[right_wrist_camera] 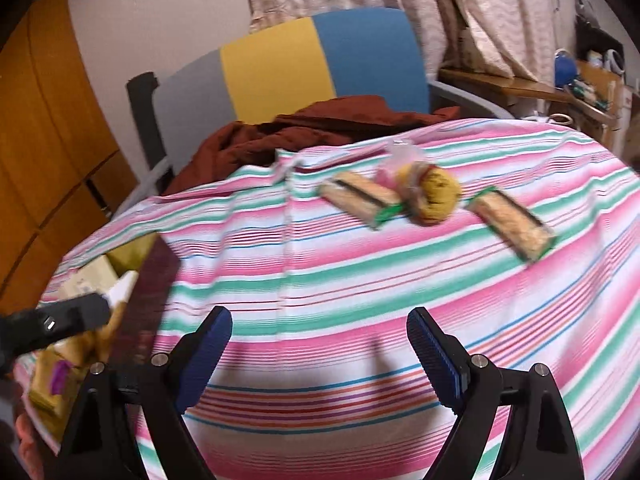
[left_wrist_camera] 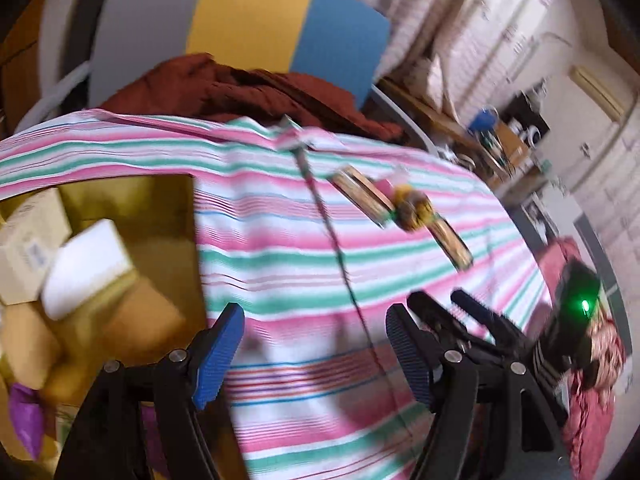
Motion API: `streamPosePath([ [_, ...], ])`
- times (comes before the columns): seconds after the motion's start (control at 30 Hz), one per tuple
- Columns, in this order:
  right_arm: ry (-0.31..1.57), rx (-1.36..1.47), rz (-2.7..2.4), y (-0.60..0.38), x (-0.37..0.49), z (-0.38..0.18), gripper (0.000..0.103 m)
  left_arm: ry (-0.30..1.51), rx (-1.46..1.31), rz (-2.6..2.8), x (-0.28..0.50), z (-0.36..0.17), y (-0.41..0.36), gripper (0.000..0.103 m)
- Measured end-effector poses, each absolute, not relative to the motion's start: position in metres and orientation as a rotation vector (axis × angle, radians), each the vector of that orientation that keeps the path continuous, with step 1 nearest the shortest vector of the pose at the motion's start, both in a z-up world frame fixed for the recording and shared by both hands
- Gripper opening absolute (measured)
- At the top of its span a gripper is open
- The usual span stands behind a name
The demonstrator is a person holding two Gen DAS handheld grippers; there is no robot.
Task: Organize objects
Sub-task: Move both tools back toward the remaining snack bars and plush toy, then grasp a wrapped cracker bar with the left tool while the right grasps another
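Here, both grippers hang above a striped cloth [right_wrist_camera: 360,272] in pink, green and white, and both stand with their blue-padded jaws spread wide and nothing between them. The right gripper [right_wrist_camera: 320,356] faces three wrapped snacks lying in a loose row on the far part of the cloth, well ahead of its fingertips and slightly to its right. A green-edged sandwich pack [right_wrist_camera: 362,198] lies on the left of the row, a round cookie in clear wrap [right_wrist_camera: 434,196] touches its right end, and a second sandwich pack [right_wrist_camera: 512,224] lies just beside the cookie on the other side, angled away. None of them sits between the jaws.

The left gripper [left_wrist_camera: 316,360] looks across the same cloth, with the snacks well beyond its right finger. To its left stands an open cardboard box [left_wrist_camera: 160,200] holding pale cartons and a white block [left_wrist_camera: 86,264], near the left finger but apart from it. The right gripper's black body shows at the right edge of this view.

Behind the cloth lies a rust-red garment [right_wrist_camera: 320,124] against a grey, yellow and blue chair back [right_wrist_camera: 304,64]. Both views are motion-blurred.
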State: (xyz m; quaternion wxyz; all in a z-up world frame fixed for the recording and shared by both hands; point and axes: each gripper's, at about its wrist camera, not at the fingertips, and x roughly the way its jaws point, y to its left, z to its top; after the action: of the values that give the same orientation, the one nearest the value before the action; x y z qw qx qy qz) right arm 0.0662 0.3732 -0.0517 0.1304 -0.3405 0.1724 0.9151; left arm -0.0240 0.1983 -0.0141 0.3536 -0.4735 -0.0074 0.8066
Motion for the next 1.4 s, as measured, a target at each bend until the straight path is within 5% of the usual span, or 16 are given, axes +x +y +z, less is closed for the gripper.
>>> streamPosePath([
  [0.63,0.299,-0.997,2.417,0.546,0.043,-0.07,0.086,0.105,-1.308,1.967,0.003,-0.046,0.254,0.075],
  [0.93,0.34,-1.127,2.387,0.572,0.013,-0.095,0.063,0.141,-1.329,1.985,-0.015,-0.05,0.277,0.075],
  [1.0,0.326,-1.109,2.391,0.57,0.016,-0.094,0.05,0.145,-1.33,1.998,-0.024,-0.05,0.287,0.075],
  [1.4,0.304,-1.06,2.373,0.555,0.026,-0.096,0.05,0.06,-1.438,2.058,-0.094,-0.065,0.372,0.075],
])
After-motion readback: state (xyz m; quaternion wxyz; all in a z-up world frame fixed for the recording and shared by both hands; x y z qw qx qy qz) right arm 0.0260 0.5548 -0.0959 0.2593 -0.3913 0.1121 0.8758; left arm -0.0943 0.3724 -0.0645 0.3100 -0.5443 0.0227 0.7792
